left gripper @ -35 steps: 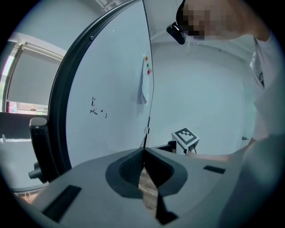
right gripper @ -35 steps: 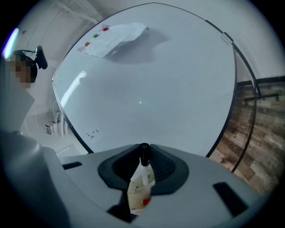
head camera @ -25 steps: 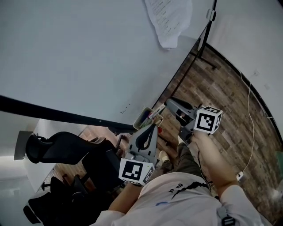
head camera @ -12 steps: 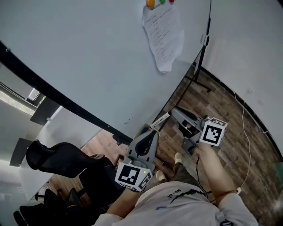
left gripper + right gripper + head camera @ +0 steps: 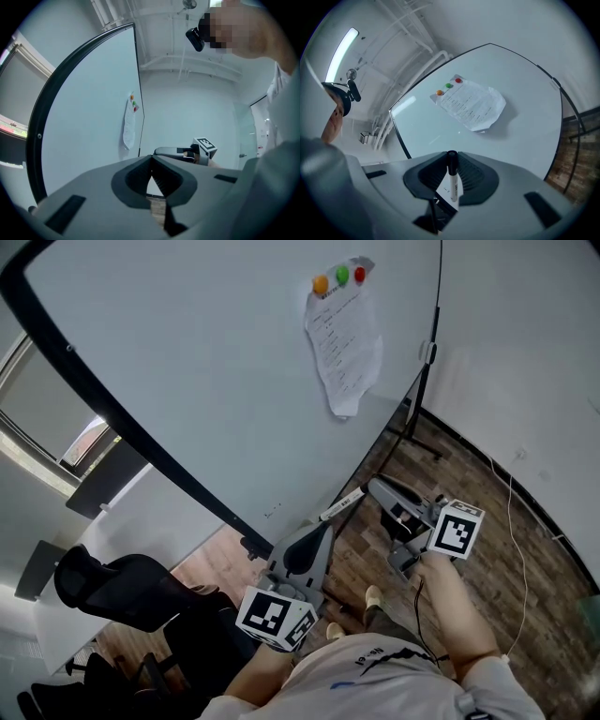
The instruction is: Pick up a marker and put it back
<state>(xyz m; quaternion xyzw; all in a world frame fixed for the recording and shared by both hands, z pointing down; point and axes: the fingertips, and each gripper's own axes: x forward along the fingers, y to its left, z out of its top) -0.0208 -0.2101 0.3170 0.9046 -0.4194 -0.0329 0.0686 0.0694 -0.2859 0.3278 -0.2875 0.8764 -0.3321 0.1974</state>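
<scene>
The marker (image 5: pixel 452 180) sits clamped in our right gripper (image 5: pixel 371 487), long axis across the jaws, tip toward the whiteboard (image 5: pixel 216 362). Left gripper (image 5: pixel 322 529), just beside, is closed w/ nothing inside. Right does the return, we judge.

White marker (image 5: pixel 452 183), black end forward (near whiteboard), clamped in right gripper (image 5: pixel 451 164)
</scene>
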